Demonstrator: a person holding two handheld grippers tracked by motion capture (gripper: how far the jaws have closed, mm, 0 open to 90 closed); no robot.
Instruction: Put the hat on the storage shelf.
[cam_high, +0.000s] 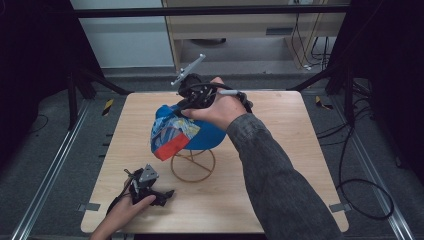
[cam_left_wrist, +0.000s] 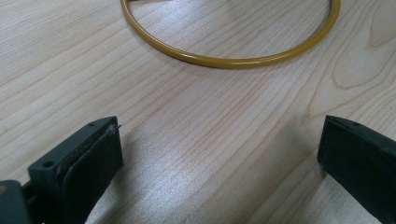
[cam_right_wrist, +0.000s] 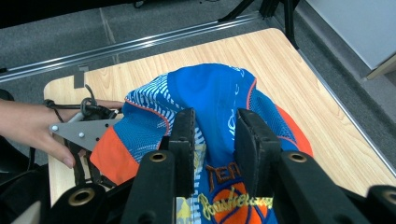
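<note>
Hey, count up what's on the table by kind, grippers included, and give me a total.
Caps: 1, a blue and orange cap
Wire stands: 1, a yellow wire stand
Grippers: 2, the left gripper resting open on the table, the right gripper pinching the cap
Total: 4

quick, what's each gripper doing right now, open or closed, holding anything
Left gripper: open, empty, low over the table.
Right gripper: shut on a fold of the cap.
</note>
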